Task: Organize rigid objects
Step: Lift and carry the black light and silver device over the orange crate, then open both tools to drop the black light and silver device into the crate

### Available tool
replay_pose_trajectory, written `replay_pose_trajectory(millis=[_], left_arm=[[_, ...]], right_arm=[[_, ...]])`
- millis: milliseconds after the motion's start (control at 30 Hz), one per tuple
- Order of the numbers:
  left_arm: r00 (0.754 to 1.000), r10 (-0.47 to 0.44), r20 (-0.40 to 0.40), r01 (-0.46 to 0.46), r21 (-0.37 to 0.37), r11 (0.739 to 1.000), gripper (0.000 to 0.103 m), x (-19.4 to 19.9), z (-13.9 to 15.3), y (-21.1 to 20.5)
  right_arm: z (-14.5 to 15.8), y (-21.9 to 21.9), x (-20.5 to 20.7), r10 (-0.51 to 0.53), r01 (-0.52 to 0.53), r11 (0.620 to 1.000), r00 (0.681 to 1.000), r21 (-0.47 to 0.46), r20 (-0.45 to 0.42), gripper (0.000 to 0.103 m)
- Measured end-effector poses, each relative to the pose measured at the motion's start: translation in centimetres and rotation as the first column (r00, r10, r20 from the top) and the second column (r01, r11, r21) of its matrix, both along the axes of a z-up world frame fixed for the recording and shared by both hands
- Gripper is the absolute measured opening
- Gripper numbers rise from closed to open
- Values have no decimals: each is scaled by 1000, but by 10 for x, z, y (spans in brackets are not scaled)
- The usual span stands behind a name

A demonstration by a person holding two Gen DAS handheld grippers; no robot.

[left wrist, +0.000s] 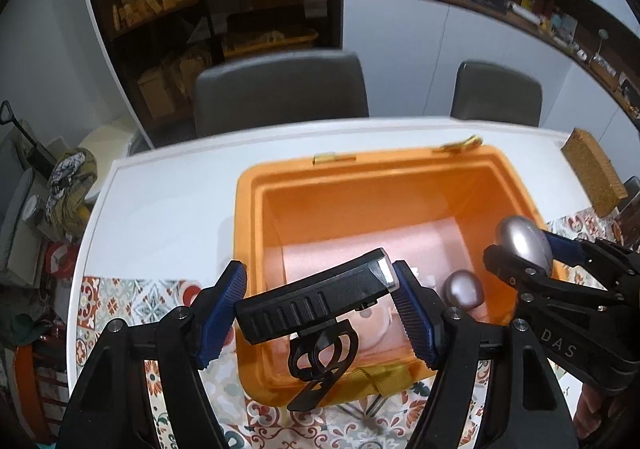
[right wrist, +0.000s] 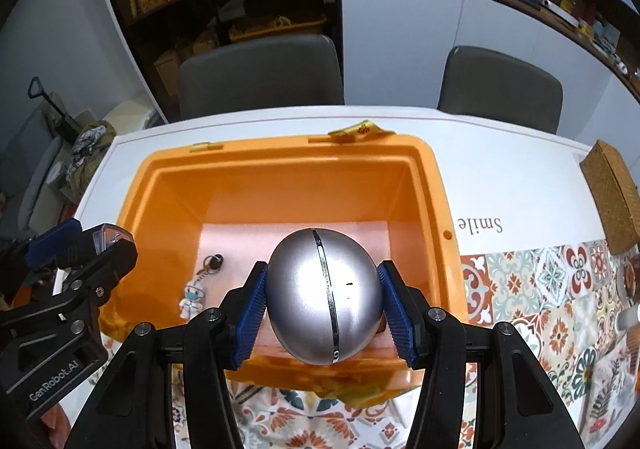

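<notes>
Left gripper (left wrist: 316, 299) pinching a black ribbed plastic bike light with a clear lens at one end (left wrist: 316, 297), pads on its two short ends, body tilted, looped black mount dangling beneath. Held above the near wall of an open orange plastic storage box (left wrist: 248, 233), over the interior rather than resting in it. Likely light, stiff and hard-shelled; ribbing gives some purchase, but an end-to-end pinch on a long body invites pivoting, so a hold across the ribbed middle would probably sit steadier. Lens end probably the part to keep from knocks.

Right gripper (right wrist: 322, 299) clamped on a smooth silver egg-shaped metallic case with a dark seam band round it (right wrist: 324, 289), blue pads against its widest flanks, also hanging above the near half of the box. Glossy and curved, so probably slippery; squeezing off the widest line would likely squirt it out. Seam suggests two halves that may part if dropped. Weight hard to judge.

Inside the box, on a pale pink liner: a second, smaller silver egg-shaped piece (left wrist: 464, 289) toward the near right corner, and a small figure keyring on a dark ring (right wrist: 196, 291) toward the near left.

Box standing on a white desk (left wrist: 168, 201) with a patterned tile-print mat along its near edge; woven brown basket (right wrist: 612, 197) at the desk's right edge.
</notes>
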State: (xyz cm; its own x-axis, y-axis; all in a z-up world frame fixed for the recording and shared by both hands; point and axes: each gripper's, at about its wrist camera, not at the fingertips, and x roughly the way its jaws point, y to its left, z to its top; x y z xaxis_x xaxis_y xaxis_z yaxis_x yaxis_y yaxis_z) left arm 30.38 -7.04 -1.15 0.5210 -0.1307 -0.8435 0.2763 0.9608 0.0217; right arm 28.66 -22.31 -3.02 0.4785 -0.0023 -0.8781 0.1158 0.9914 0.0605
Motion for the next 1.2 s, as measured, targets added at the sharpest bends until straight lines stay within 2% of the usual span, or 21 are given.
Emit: replay_pose_trajectory(millis=[100,367,567,667,900,1000,1200], left_arm=[[999,-2,-34,2,17,1000,73,4,-10,-3],[999,-9,-40,11,50,999,73,6,-22,-10],[1000,0,-22,2,78,997,75,5,-19,-11],[1000,26,-17,-24,91,996,82,2,-15,-7],[997,68,-31,-64,113,991,83,-3,-16,1],[997,73,-34,-69,115,991,83,-6,-17,3],[996,85,-37,-81,103,991,85,-14,-15,6]], right_arm=[[-8,0,2,-3,3,1000,1000,-3,-26,55],[-20,-4,1,-11,11,1000,998,-4,-55,55],[-18,-7,2,-12,12,1000,998,-4,-54,55],[-18,-7,2,-11,11,1000,998,1,-54,55],[-20,-3,5,-1,1,1000,998,-3,-57,55],[-18,-1,3,-22,20,998,999,-54,-37,75],[-12,-4,-8,-34,32,997,999,-65,-30,75]])
